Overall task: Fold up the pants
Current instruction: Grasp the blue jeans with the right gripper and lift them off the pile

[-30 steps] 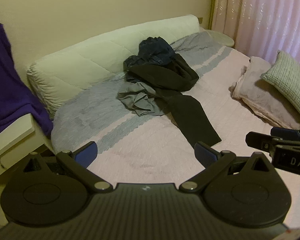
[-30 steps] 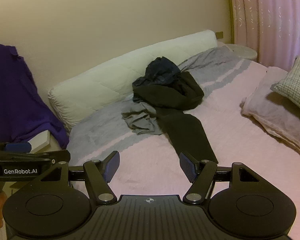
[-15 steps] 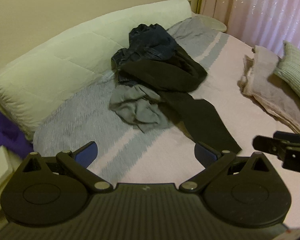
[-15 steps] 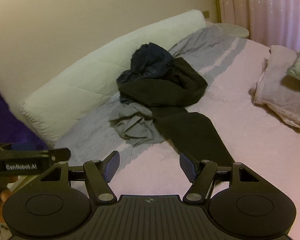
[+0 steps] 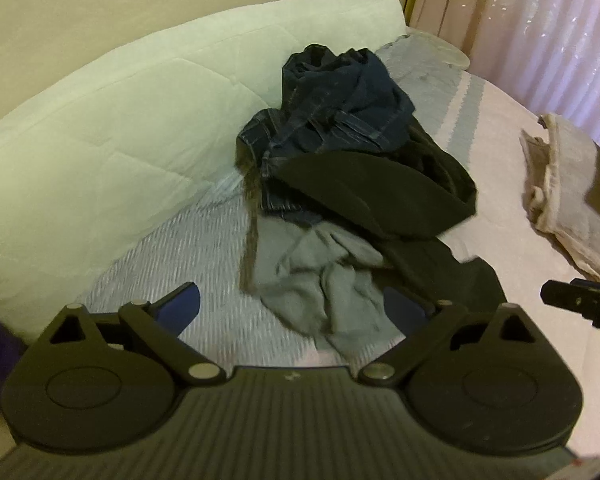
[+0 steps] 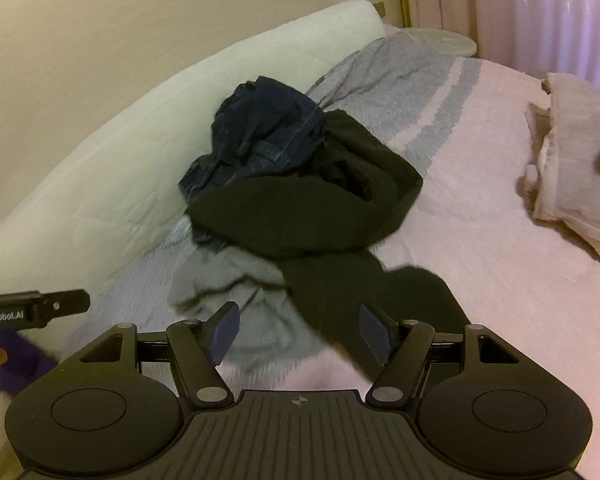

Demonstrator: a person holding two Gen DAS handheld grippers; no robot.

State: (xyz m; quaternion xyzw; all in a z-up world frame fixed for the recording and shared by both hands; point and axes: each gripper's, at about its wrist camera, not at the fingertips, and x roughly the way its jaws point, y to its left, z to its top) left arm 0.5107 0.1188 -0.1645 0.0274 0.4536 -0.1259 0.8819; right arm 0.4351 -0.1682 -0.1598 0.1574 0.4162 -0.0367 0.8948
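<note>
A heap of pants lies on the bed: dark blue jeans [image 5: 340,100] [image 6: 260,136] at the back, black pants [image 5: 380,196] [image 6: 312,216] draped over them with a leg running toward me, and grey pants [image 5: 324,280] [image 6: 228,280] crumpled in front. My left gripper [image 5: 292,308] hovers open just short of the grey pants, holding nothing. My right gripper [image 6: 300,332] is open too, above the grey pants and the black leg. Each gripper's tip shows at the edge of the other's view.
The bed [image 5: 500,184] has a pink and grey striped cover. A long white bolster [image 5: 112,120] runs along the wall behind the heap. Folded beige bedding [image 6: 572,152] and a cushion lie at the right. Curtains [image 6: 520,8] hang behind. A purple cloth [image 6: 16,352] sits lower left.
Both grippers have moved forward toward the heap of pants, which now looks much larger and nearer. Their jaws stayed open.
</note>
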